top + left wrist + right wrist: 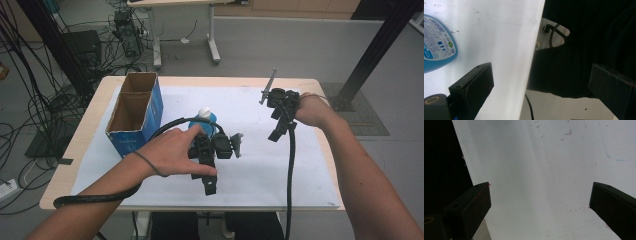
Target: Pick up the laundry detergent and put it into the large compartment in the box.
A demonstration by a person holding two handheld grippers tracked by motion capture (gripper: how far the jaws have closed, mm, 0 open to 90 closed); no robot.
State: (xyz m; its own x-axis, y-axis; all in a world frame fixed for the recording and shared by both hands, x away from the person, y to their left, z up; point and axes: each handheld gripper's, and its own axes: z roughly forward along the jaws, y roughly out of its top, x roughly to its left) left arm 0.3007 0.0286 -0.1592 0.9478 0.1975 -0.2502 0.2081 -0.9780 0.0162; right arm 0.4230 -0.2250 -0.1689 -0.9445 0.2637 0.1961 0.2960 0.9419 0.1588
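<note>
Covering the wooden table, a white sheet lies below both grippers' wide-open, empty fingers.

We see a light wooden table with rounded corners, most of its top covered by a white sheet. It stands on a grey floor. At twelve o'clock a second desk rests on white legs. At ten o'clock black cables sprawl across the floor beside a dark box, and a black frame post slants up there. At two o'clock another black post meets a grey floor mat. The light is even and soft.
</note>
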